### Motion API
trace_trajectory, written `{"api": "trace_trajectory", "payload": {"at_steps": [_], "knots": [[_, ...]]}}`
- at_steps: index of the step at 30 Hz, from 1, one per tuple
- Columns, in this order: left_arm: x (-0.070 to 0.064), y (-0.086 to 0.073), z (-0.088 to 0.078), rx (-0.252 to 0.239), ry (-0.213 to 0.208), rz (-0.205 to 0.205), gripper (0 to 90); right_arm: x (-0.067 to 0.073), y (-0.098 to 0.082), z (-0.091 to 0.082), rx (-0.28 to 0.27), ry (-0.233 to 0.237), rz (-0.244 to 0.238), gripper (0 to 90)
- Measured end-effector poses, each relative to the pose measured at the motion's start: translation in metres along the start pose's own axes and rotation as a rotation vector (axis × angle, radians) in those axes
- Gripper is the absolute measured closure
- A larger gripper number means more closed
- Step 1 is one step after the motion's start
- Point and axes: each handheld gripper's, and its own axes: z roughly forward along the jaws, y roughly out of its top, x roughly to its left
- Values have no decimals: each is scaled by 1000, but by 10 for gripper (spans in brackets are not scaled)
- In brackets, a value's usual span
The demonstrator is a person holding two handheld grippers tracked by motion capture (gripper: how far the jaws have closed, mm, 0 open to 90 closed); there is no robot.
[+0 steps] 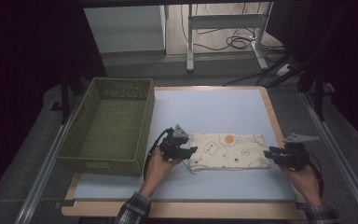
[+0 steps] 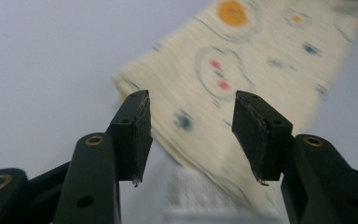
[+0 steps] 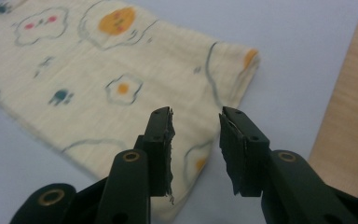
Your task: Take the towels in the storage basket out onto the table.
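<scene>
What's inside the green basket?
Nothing: the green basket shows just its bare woven floor and walls. Its near wall hides the strip of floor right behind it. The printed cloth lies outside, on the table.

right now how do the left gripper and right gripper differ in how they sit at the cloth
The left gripper sits at the cloth's left end, the right gripper at its right end. The left jaws gape wider than the right's. Both are open, gripping nothing, and hover over the cloth.
</scene>
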Motion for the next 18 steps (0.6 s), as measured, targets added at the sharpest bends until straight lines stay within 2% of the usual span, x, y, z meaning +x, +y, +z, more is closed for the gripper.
{"api": "trace_trajectory", "payload": {"at_steps": [3, 6, 8, 9, 10, 11, 12, 13, 14, 16, 18], "knots": [[15, 9, 23, 9, 44, -27, 473, -10, 9, 13, 5, -25, 25, 642], [27, 13, 42, 25, 83, -49, 475, -19, 14, 27, 6, -24, 70, 641], [35, 13, 53, 46, 93, -68, 475, -21, 15, 34, 16, -18, 81, 642], [38, 12, 58, 57, 92, -78, 475, -21, 15, 38, 26, -16, 83, 672], [41, 11, 62, 67, 76, -85, 492, -19, 15, 40, 46, -11, 83, 743], [42, 9, 65, 68, 51, -88, 546, -17, 15, 42, 51, -26, 63, 804], [42, 8, 65, 53, 43, -84, 567, -16, 16, 42, 45, -26, 52, 850], [42, 7, 64, 47, 6, -94, 629, -16, 17, 42, 47, -25, 55, 860], [43, 7, 63, 53, -12, -86, 742, -16, 19, 43, 48, -32, 54, 865], [40, 8, 59, 57, -1, -67, 829, -20, 24, 47, 44, -38, 48, 865], [36, 6, 53, 62, 5, -56, 851, -25, 30, 53, 36, -41, 50, 865]]}}
